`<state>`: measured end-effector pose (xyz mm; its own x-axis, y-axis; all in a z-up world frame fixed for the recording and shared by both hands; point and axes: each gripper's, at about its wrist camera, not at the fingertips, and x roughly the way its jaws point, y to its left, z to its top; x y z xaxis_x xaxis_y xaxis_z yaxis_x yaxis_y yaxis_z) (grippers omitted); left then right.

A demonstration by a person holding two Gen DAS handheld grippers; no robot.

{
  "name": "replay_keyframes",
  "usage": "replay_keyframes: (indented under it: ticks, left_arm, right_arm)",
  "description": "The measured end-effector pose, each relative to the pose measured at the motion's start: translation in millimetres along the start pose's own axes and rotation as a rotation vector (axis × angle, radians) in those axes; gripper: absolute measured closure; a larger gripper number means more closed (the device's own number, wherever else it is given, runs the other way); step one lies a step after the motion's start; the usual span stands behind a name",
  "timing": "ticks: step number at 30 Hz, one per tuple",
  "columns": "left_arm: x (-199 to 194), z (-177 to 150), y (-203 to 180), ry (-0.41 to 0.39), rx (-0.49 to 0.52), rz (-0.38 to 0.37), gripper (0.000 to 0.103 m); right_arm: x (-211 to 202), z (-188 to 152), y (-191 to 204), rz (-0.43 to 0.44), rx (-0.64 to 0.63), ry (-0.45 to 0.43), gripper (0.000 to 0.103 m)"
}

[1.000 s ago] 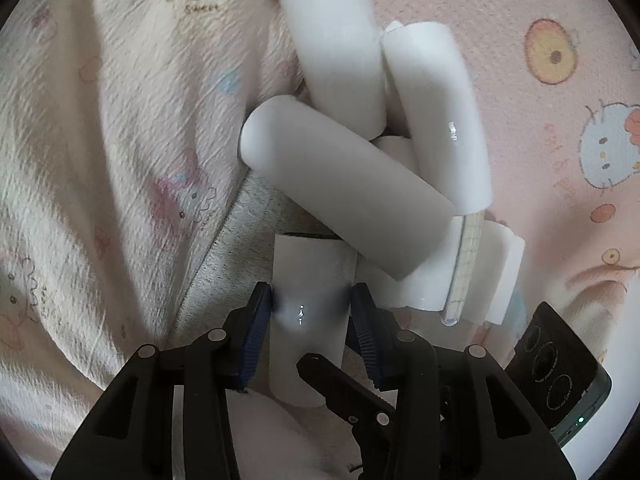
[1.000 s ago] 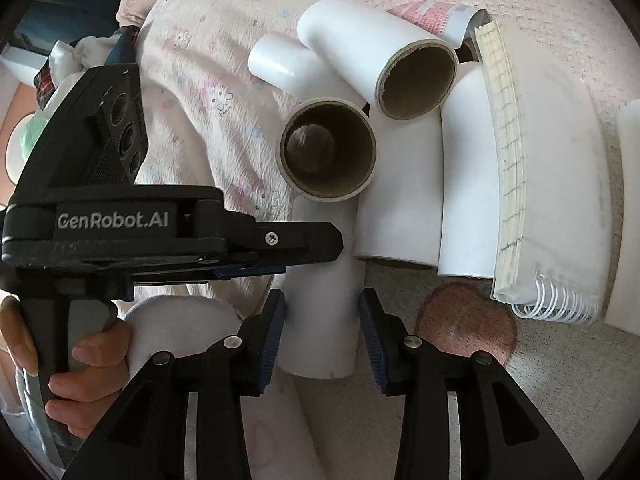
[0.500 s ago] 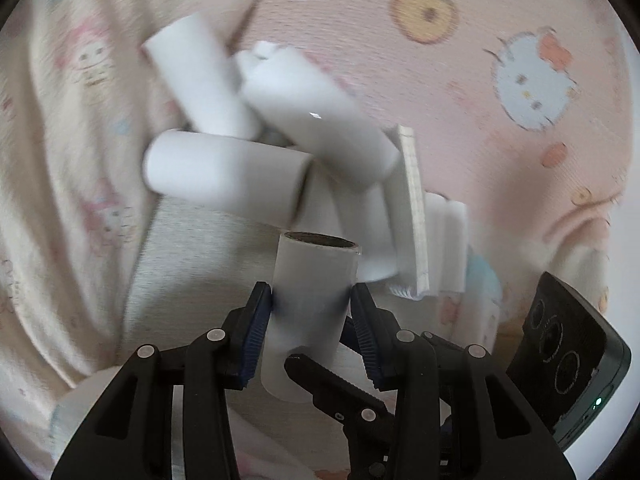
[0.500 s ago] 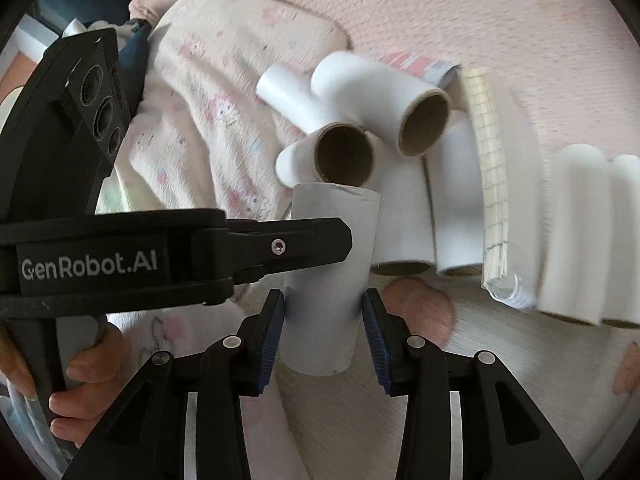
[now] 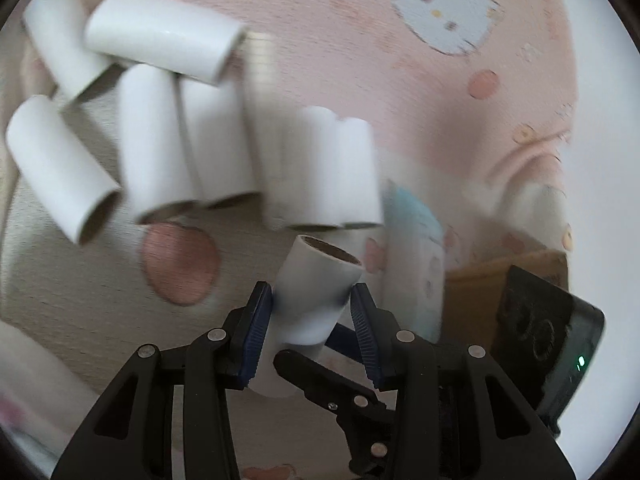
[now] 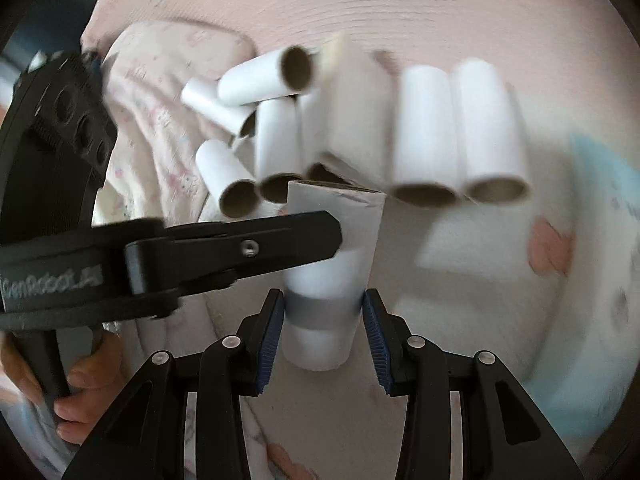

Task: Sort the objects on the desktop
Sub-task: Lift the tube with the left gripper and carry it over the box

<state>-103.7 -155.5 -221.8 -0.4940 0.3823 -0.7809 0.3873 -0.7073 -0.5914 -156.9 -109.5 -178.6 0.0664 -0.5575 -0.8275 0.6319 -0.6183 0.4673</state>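
White card forms the tube (image 5: 316, 292) you hold, a smooth-skinned cylinder with a brown fibrous inside showing at its open far end. Your left tongs (image 5: 312, 312) pinch it across the middle between ribbed blue pads, and your right tongs (image 6: 324, 320) clamp the same tube near its lower end, so both tools grip one piece, lifted above the bed cover (image 5: 360, 60). In the right wrist view the left tool's black body (image 6: 224, 248) crosses in front of the tube, and the tube's top rim looks torn and uneven. Beyond it lies a pile of like tubes (image 5: 152, 148), some side by side, some crossed, with a pair of tubes (image 6: 456, 136) lying parallel to the right. The cover is soft pink woven cloth printed with cartoon cats and dots. Compared with a second ago, the held tube has come up and away from the pile, and the pile now sits farther off and more blurred.
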Motion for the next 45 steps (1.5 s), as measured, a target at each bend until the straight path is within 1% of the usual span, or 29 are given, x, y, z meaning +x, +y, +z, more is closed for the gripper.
replay_keyframes:
  ticks: [2,5,7,8,9,10,11,12,13,14,16,18,20,23,26,28,30,33,36,38,39,41,45]
  left_arm:
    - [1,-4,-4,0.002,0.016,-0.023,0.058]
    - [5,-9,-9,0.018,0.029,-0.055,0.058]
    - [7,-11,-10,0.037,0.044,-0.064,0.058]
    - [10,-12,-11,0.053,0.057,-0.053,0.058]
    - [13,-14,-13,0.058,0.065,-0.04,0.058]
    - [14,-15,-13,0.059,0.07,-0.025,0.058]
    - [16,-15,-13,0.057,0.072,-0.011,0.058]
    - [18,-14,-13,0.059,0.074,0.003,0.058]
    - [20,-13,-12,0.064,0.072,0.013,0.058]
    - [22,-12,-10,0.07,0.063,0.019,0.058]
    - [28,-11,-4,0.099,0.04,0.027,0.058]
    - [36,-11,1,0.146,0.023,0.044,0.059]
    - [40,-11,0,0.156,0.033,0.056,0.058]
    - [41,-11,-1,0.158,0.051,0.072,0.058]
    - [46,-9,4,0.178,0.031,0.067,0.056]
    - [48,-9,5,0.184,0.027,0.059,0.056]
    - [47,-10,5,0.181,0.035,0.06,0.056]
    - [45,-13,2,0.176,0.059,0.055,0.056]
    - [36,-18,-9,0.155,0.109,0.017,0.056]
    - [23,-23,-18,0.109,0.163,0.018,0.056]
    - [16,-26,-23,0.089,0.184,0.01,0.056]
    - [1,-32,-29,0.041,0.183,-0.039,0.056]
    - [-20,-41,-40,-0.013,0.145,-0.127,0.056]
  right_arm:
    - [-6,-5,-13,0.013,0.046,-0.013,0.065]
    - [-9,-14,-18,0.012,0.08,-0.028,0.065]
    - [-7,-11,-24,0.013,0.106,-0.04,0.064]
    - [-6,-24,-31,0.015,0.115,-0.044,0.064]
    - [-11,-30,-33,0.013,0.122,-0.045,0.064]
    - [-8,-33,-27,0.008,0.124,-0.048,0.063]
    - [-3,-33,-32,0.006,0.126,-0.053,0.063]
    - [-14,-44,-31,0.008,0.129,-0.057,0.063]
    - [-12,-43,-32,0.013,0.137,-0.065,0.063]
    - [-22,-50,-35,0.016,0.14,-0.068,0.063]
    - [-20,-49,-37,0.018,0.148,-0.073,0.063]
    - [-17,-49,-38,0.011,0.149,-0.072,0.063]
    - [-13,-50,-40,0.005,0.143,-0.057,0.062]
    - [-12,-48,-41,0.018,0.145,-0.062,0.062]
    - [-9,-46,-43,0.029,0.153,-0.049,0.062]
    - [-7,-48,-48,0.052,0.179,-0.046,0.061]
    - [-4,-48,-50,0.06,0.205,-0.053,0.061]
    - [-2,-48,-48,0.06,0.207,-0.062,0.059]
    - [-7,-49,-41,0.018,0.179,-0.073,0.059]
    - [-14,-51,-35,-0.023,0.147,-0.086,0.059]
    - [-19,-52,-31,-0.029,0.132,-0.099,0.059]
    - [-33,-56,-22,-0.047,0.099,-0.133,0.06]
    - [-64,-65,-7,-0.109,0.06,-0.206,0.06]
